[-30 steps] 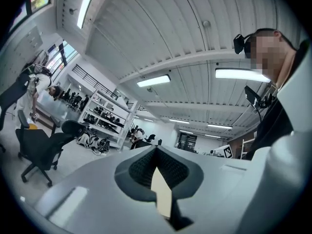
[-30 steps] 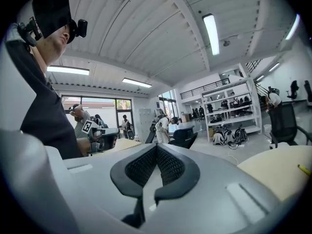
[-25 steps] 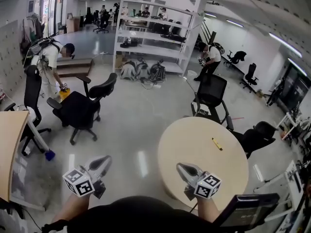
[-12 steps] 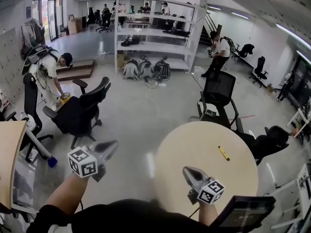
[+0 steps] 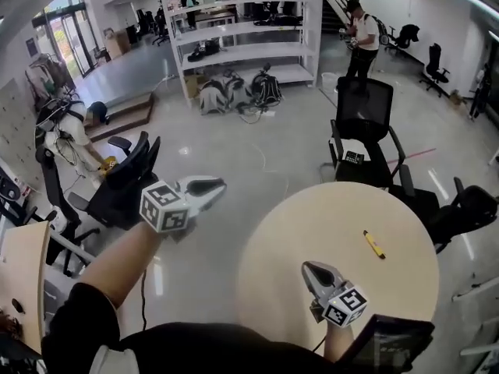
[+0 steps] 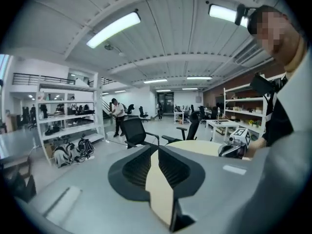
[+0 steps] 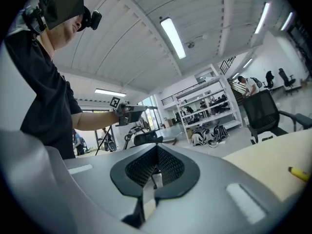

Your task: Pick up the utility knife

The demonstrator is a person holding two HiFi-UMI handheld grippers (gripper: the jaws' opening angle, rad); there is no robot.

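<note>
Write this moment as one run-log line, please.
utility knife: on round table, untouched | right gripper: shut, empty, over table | left gripper: jaws opening, empty, beside table

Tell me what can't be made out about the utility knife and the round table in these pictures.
Utility knife: in the head view it is too small to show its blade; in the right gripper view only one yellow end shows, cut off by the picture's edge.
Table: its near rim is hidden in the head view by the person's body and the right hand-held gripper.
</note>
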